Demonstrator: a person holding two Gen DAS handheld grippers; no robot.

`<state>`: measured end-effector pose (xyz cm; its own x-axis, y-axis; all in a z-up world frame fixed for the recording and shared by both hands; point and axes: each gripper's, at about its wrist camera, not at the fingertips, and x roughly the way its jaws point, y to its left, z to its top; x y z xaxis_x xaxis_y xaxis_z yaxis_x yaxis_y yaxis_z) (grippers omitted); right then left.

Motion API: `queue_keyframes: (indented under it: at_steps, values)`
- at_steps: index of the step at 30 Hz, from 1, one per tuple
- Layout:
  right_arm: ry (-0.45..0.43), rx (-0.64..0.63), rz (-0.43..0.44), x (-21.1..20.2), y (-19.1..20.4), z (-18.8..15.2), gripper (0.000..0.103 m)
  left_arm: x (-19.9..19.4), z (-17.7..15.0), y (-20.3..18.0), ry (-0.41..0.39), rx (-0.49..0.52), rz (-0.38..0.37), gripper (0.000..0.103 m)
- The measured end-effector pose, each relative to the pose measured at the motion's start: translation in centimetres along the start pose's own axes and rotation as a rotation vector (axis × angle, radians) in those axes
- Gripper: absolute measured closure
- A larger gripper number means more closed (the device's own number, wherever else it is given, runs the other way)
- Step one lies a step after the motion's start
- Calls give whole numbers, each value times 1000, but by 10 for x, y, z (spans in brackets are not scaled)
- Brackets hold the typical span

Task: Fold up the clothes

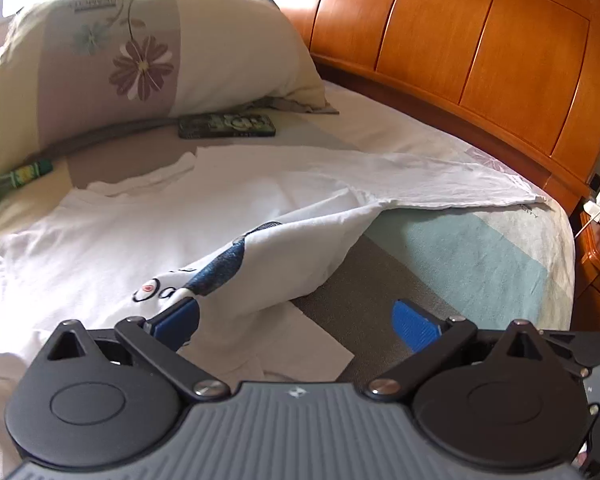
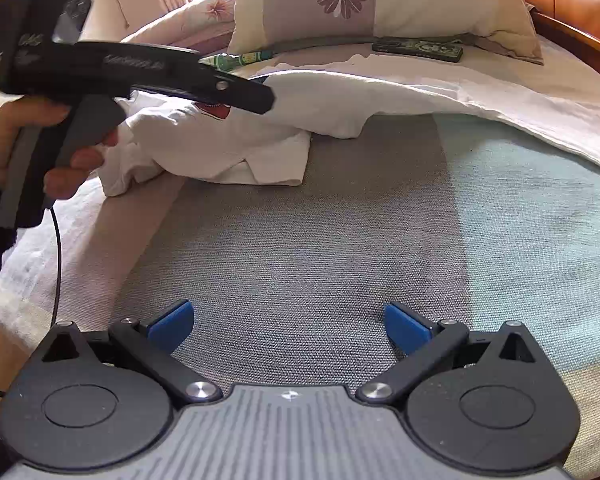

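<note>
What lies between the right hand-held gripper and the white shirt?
Only bare bedspread, grey and pale green, as the right wrist view shows. The right hand-held gripper is open over it; the white shirt lies beyond.

The T-shirt point(image 1: 148, 216) is white, printed with a dark blue patch, black lettering and a small red mark. The bed cover point(image 2: 340, 220) runs in broad blocks of grey, pale teal and cream. The pillow point(image 1: 140, 52) is cream with a mauve panel, a purple daisy and a fainter teal flower. The headboard point(image 1: 480, 40) is glossy orange-brown wood. The phone point(image 1: 227, 125) has a dark case with a green-and-white pattern. The bottle point(image 1: 8, 182) is green with a yellow-green label. Both grippers have blue fingers point(image 2: 172, 322) on black arms and a ribbed grey body.
</note>
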<state>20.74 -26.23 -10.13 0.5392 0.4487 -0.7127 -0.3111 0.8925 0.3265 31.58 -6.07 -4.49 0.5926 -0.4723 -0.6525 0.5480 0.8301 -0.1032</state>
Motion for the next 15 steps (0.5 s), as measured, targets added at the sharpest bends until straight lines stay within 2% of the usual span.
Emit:
queue_keyframes:
  at_steps: [5,8,10,15]
  values:
    - [36,79,138,1,-12,29,0,-31,-21,-9,-18,35,70,1]
    - [9,97,185,14,-16,50,0,-44,-32,-17,-55,105,190,1]
    - [4,119,210,29,-20,64,0,-48,-36,-14,-57,82,199,1]
    - [58,195,312,73,-30,90,0,-57,-47,-1,-52,-3,204,1]
